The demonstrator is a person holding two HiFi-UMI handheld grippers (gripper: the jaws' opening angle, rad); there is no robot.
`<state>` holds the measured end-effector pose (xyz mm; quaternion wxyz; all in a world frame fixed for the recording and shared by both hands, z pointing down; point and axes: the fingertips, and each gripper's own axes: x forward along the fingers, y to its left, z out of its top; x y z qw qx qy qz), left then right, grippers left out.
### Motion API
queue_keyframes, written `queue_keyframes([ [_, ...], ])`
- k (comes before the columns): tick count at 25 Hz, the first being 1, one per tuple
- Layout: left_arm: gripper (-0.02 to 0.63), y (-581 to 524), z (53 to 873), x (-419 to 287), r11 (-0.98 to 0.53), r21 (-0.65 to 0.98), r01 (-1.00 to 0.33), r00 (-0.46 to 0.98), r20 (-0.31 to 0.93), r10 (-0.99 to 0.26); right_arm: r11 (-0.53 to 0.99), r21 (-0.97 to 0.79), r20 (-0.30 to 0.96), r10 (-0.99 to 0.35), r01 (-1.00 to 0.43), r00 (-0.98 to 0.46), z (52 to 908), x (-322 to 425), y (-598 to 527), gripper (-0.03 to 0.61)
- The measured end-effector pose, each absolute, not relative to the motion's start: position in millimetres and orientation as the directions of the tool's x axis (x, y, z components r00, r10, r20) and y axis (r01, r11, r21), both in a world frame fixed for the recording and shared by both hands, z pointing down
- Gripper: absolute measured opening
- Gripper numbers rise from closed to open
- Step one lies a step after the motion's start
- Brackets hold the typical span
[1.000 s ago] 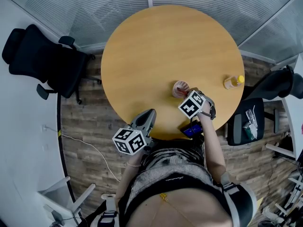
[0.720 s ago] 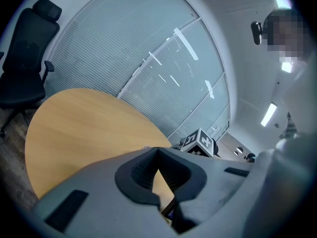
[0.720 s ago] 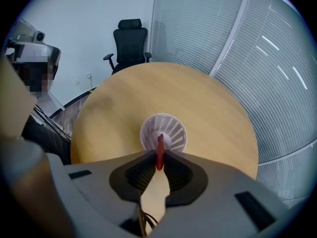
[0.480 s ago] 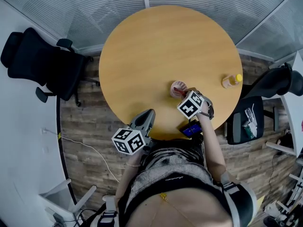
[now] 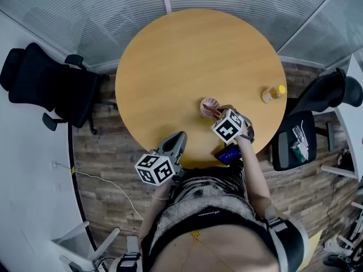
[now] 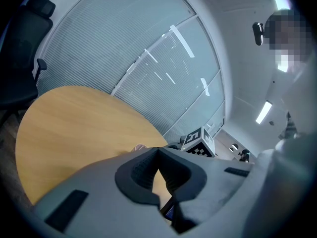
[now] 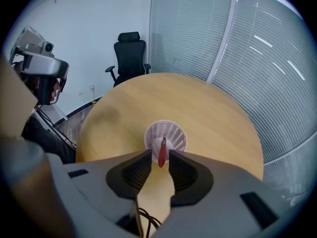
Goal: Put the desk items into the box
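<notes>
Near the front edge of the round worktop, to our right, the right tool points steeply down over a white mesh cup. A red pen stands in that cup, its upper end rising between the jaws. The jaws have just been opening: they stand apart, with the pen between them and a sliver of gap on either side, so we judge the pads no longer press on it. The left tool hangs off the near edge with its jaws together at the tips and nothing in them.

We read this as the release step. We see no other container, so we take the cup for the box, and the pen is in it. The next move calls for lifting the right tool straight up, so that neither jaw drags the pen out or tips the light cup.

After that we would look for what remains. A yellow-capped bottle stands well apart at the right rim. A dark blue thing sits at the near edge under our right wrist, too hidden for us to name.
</notes>
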<state>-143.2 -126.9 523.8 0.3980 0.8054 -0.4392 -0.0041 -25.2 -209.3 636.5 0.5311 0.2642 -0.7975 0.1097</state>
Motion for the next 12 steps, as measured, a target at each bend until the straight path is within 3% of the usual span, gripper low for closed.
queue_keyframes([
  [12, 0.002, -125, 521, -132, -0.318, 0.644, -0.696, 0.631, 0.336, -0.699, 0.808, 0.032, 0.829, -0.351, -0.588, -0.436, 613, -26, -209, 0.150],
])
